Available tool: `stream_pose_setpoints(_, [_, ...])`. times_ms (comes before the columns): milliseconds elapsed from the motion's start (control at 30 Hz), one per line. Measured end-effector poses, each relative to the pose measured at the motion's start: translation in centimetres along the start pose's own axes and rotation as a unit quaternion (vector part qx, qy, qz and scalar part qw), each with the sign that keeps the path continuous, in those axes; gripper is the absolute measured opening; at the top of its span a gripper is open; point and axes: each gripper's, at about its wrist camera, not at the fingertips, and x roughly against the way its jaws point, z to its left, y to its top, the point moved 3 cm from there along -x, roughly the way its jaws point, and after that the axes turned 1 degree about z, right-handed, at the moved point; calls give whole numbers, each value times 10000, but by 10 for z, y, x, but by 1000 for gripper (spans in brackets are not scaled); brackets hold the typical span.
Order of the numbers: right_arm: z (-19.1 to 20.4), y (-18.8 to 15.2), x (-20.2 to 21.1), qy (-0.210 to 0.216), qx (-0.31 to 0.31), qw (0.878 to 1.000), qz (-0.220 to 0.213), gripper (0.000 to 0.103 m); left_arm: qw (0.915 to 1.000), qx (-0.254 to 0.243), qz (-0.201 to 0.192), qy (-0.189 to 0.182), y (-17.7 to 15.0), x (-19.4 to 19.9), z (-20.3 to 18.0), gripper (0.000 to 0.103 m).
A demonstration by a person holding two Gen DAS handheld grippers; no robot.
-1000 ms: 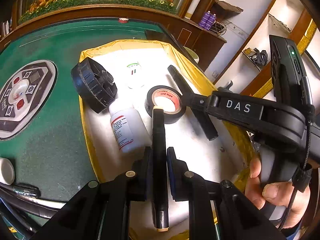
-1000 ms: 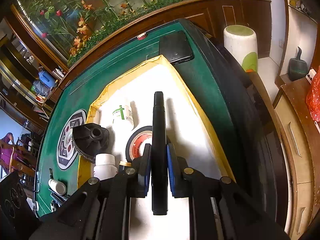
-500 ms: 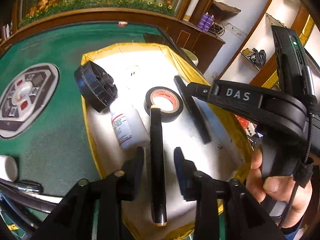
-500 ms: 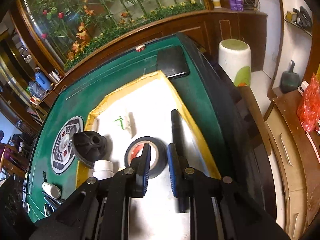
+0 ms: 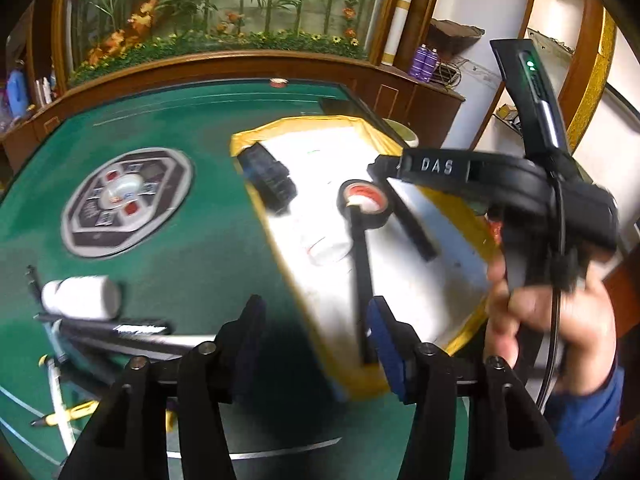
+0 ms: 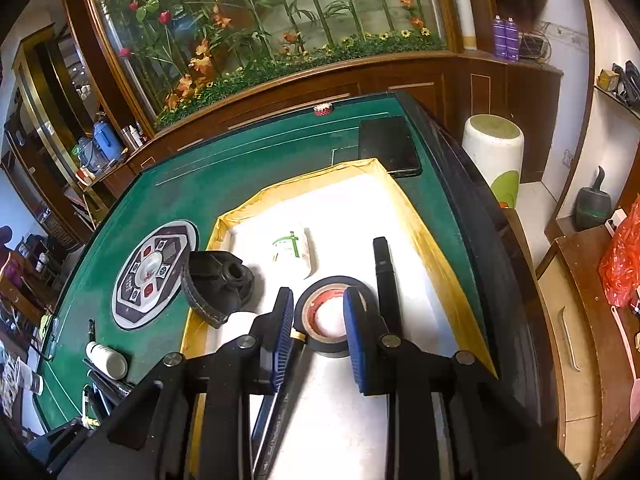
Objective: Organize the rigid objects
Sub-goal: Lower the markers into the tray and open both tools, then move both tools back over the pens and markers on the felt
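I had five things down on the white tray (image 6: 400, 216): two black pens, one (image 6: 386, 276) along its right side and one (image 5: 362, 280) near the middle, with the tape roll (image 6: 328, 320), a white bottle (image 6: 292, 248) and a black wheel (image 6: 218, 284). By my reckoning that was most of the sorting done, but a small white bottle (image 5: 82, 296) and a heap of pens (image 5: 116, 332) were left out on the green felt (image 5: 192, 128) to the tray's left. A second before, each pair of tongs was clamped on a pen; at this moment both pens lay flat on the tray. My left gripper (image 5: 316, 336) was opening, about half wide, holding nothing, and had drawn back toward the felt, the view blurred. My right gripper (image 6: 320, 336) was opening too, only a little apart, empty above the tape roll.
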Motion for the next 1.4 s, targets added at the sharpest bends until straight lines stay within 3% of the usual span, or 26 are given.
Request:
stream_pose_setpoints(300, [20,-8,1,160,223,9996,-19,24,9992,-10,-245,306,-34,51,46,58])
stream_pose_setpoints(533, [29,-10,4,389,278,9989,-16,24,9936,526,-425,903,-74,91,122,62])
stream_pose_setpoints(767, [80,-26,17,1050,1013,9893,-88,26,9895,913,-161,1109,-97,79,159,62])
stream_pose_setpoints(967, [128,-59,11,1740,1619,9706,374,27,9886,826,99,1255,-102,61,158,62])
stream_pose_setpoints(1033, [138,-67,12,1818,1773,9662,435,27,9882,893,185,1232,-104,54,161,57])
stream_pose_setpoints(1133, [148,-76,13,1940,1919,9607,504,27,9888,955,209,1127,-104,50,163,41])
stream_pose_setpoints(1200, [153,-81,13,2021,2026,9566,546,27,9901,899,219,1058,-104,51,161,17])
stream_pose_setpoints(1400, [175,-98,21,2465,2537,9330,658,28,9906,982,197,930,-108,58,167,11])
